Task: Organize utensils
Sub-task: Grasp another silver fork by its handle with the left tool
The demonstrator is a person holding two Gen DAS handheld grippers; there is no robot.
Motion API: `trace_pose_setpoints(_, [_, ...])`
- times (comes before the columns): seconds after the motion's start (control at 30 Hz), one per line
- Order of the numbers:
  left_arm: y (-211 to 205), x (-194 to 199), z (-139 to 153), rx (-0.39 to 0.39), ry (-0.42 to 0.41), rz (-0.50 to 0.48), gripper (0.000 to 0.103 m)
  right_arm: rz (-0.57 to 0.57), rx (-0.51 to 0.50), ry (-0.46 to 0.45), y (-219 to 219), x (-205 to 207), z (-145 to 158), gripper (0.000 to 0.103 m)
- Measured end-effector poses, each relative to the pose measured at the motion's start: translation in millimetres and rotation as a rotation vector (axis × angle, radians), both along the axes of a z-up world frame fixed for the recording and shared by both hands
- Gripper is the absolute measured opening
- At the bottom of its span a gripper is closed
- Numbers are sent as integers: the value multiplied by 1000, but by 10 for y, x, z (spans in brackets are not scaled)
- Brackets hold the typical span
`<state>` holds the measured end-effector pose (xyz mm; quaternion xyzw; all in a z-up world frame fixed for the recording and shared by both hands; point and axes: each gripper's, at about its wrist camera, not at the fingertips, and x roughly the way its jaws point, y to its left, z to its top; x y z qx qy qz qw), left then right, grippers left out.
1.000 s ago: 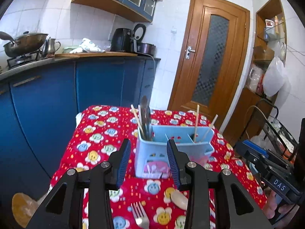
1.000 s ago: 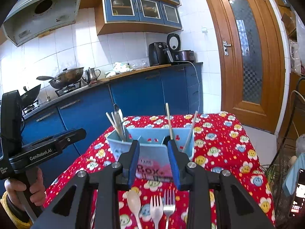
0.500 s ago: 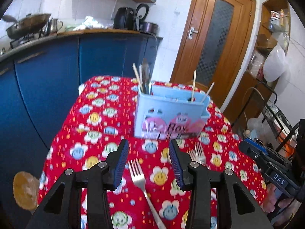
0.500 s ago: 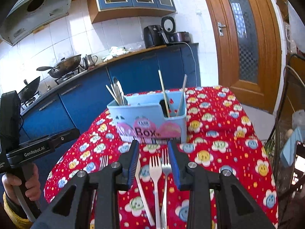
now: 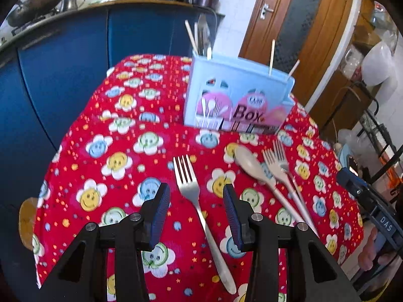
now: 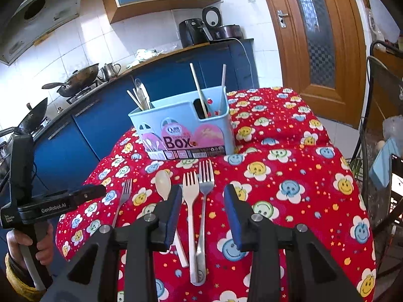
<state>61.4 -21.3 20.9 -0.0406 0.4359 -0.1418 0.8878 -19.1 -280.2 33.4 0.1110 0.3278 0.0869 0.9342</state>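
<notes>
Blue kitchen cabinets (image 6: 156, 100) ran along the back under white tiles, with a wok (image 6: 75, 78) and a kettle (image 6: 109, 69) on the stove at the left, and an air fryer (image 6: 192, 31) further along the counter. Right of them stood a wooden door (image 6: 314, 37) with patterned glass.

Up front, a table in a red flowered tablecloth (image 6: 289, 176) carried everything. At its left side the left gripper (image 5: 194, 201) hovered low, jaws apart and empty, straddling the head of a lone metal fork (image 5: 199, 201) that lay tines toward the far edge. The right wrist view caught that gripper's body (image 6: 58, 201) by the table's left edge, a hand around its handle.

Toward the middle of the cloth lay a pale plastic spoon (image 6: 163, 183), then a white plastic fork (image 6: 191, 209), then a second metal fork (image 6: 205, 183), side by side, the two fork handles crossing near the front edge. The right gripper (image 6: 202, 214) hung over those two forks, fingers spread wide, gripping nothing.

Behind the cutlery, toward the table's far edge, sat the light blue utensil box (image 6: 183, 128), upright. Its left compartment held metal utensils and chopsticks (image 6: 141, 95); its right compartment held two more chopsticks (image 6: 199, 88), leaning.
</notes>
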Motion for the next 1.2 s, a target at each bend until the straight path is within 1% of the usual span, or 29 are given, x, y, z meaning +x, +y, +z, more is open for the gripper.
trace_pose_setpoints(0.27, [-51, 68, -222, 20, 98, -19, 44, -9, 21, 19, -76, 1, -96, 39])
trace_pose_setpoints(0.3, [-55, 76, -243, 20, 108, -23, 43, -10, 24, 21, -84, 2, -107, 39])
trace_pose_setpoints(0.37, [-66, 99, -289, 20, 137, -32, 37, -13, 27, 23, -101, 2, -121, 39])
trace_pose_setpoints(0.47, [-76, 139, -347, 18, 181, -40, 34, -16, 30, 24, -122, 3, -129, 39])
trace_pose_setpoints(0.57, [-119, 156, -343, 57, 188, -56, 32, -18, 34, 26, -139, 0, -142, 39])
trace_pose_setpoints(0.73, [-238, 202, -342, 150, 203, -111, 31, -15, 41, 34, -145, 13, -172, 39])
trace_pose_setpoints(0.8, [-287, 219, -339, 187, 201, -128, 27, -9, 40, 39, -133, 24, -177, 39])
trace_pose_setpoints(0.83, [-288, 228, -341, 204, 199, -129, 23, -4, 36, 42, -120, 30, -175, 39])
trace_pose_setpoints(0.9, [-273, 247, -341, 210, 198, -126, 15, 7, 19, 43, -82, 41, -162, 39])
trace_pose_setpoints(0.93, [-256, 260, -344, 210, 195, -120, 10, 14, 9, 44, -56, 51, -154, 39])
trace_pose_setpoints(0.97, [-237, 266, -346, 202, 195, -118, 7, 21, 1, 47, -33, 59, -146, 39])
trace_pose_setpoints(1.03, [-166, 278, -347, 172, 196, -111, 4, 39, -13, 56, 15, 89, -131, 39])
trace_pose_setpoints(1.1, [-107, 277, -346, 146, 197, -107, 4, 56, -29, 68, 66, 119, -121, 39])
trace_pose_setpoints(1.2, [-56, 253, -347, 131, 190, -105, 4, 82, -49, 89, 140, 167, -115, 39])
